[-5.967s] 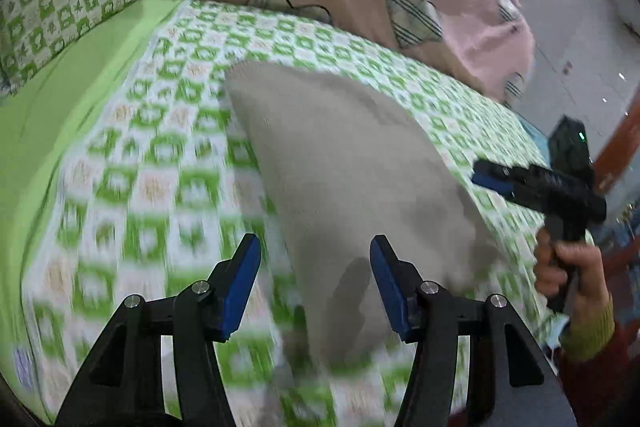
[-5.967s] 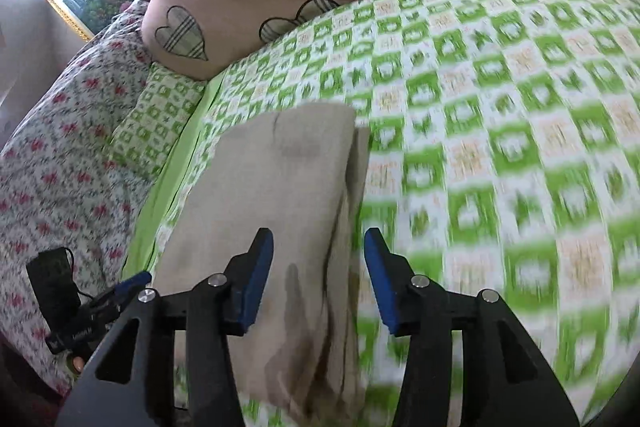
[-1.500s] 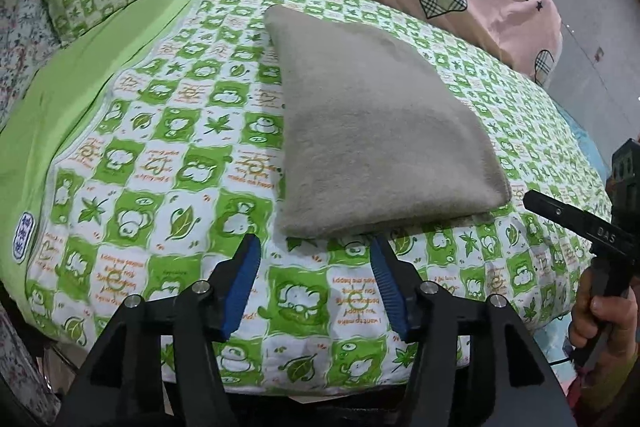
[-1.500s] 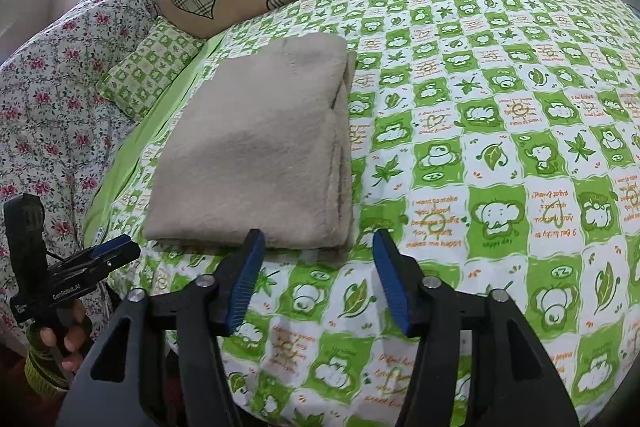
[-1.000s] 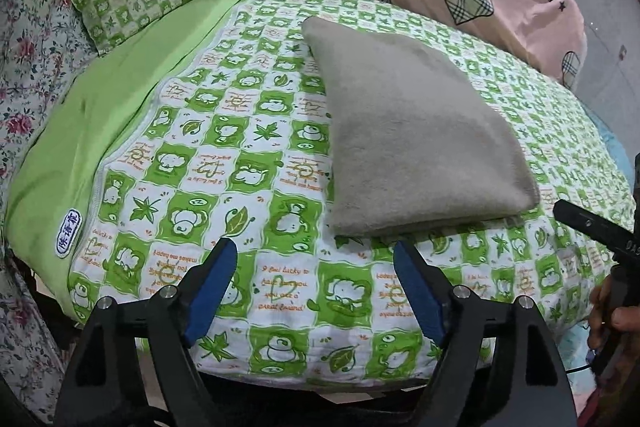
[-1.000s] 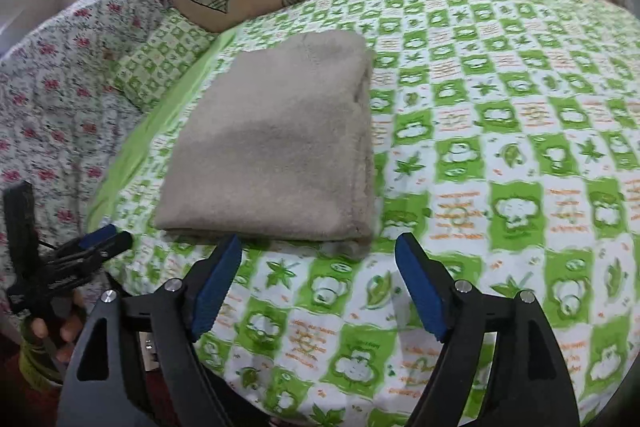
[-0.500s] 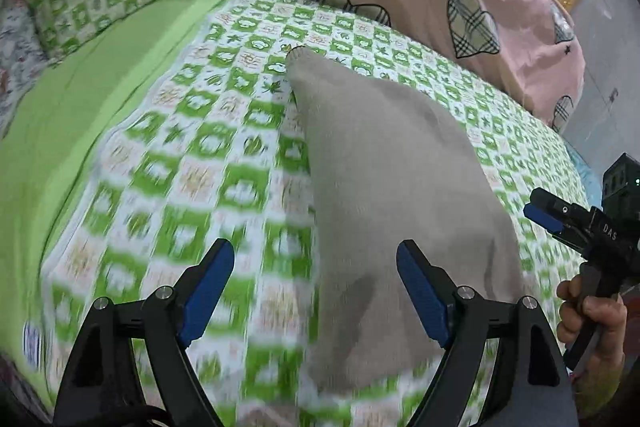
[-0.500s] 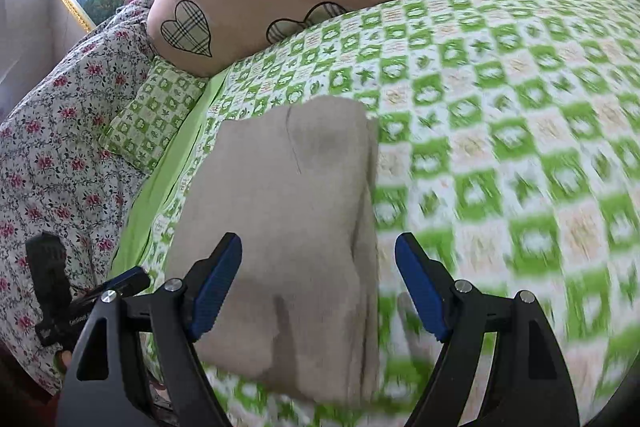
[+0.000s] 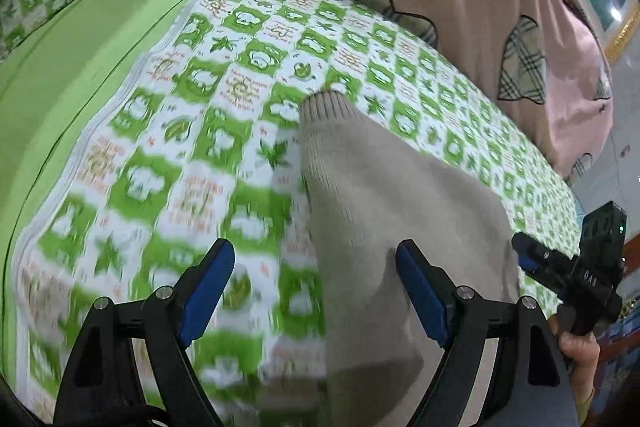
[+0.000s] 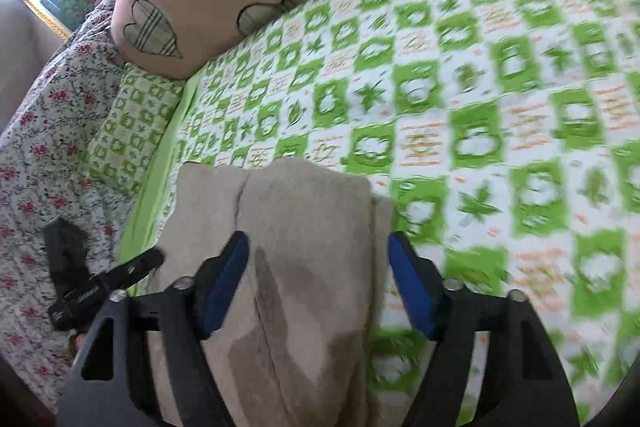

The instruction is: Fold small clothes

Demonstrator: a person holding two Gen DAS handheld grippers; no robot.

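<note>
A folded beige knitted garment lies on the green-and-white checked bedspread, filling the lower centre of both wrist views. The left gripper stands wide with nothing pressed between its blue pads, the garment's left edge running up between them. The right gripper straddles the garment's right side and its jaws are closing, though the pads do not yet press the cloth. To do this step well — seemingly taking the near edge for another fold — each gripper should pinch every layer at its own corner, level with the other, so the fold stays square. The right view shows what the left does not: a seam or layered edge running down the garment and a second layer peeking out at its right. The left view alone shows the ribbed far corner — and the person's hand on the right gripper at lower right.
</note>
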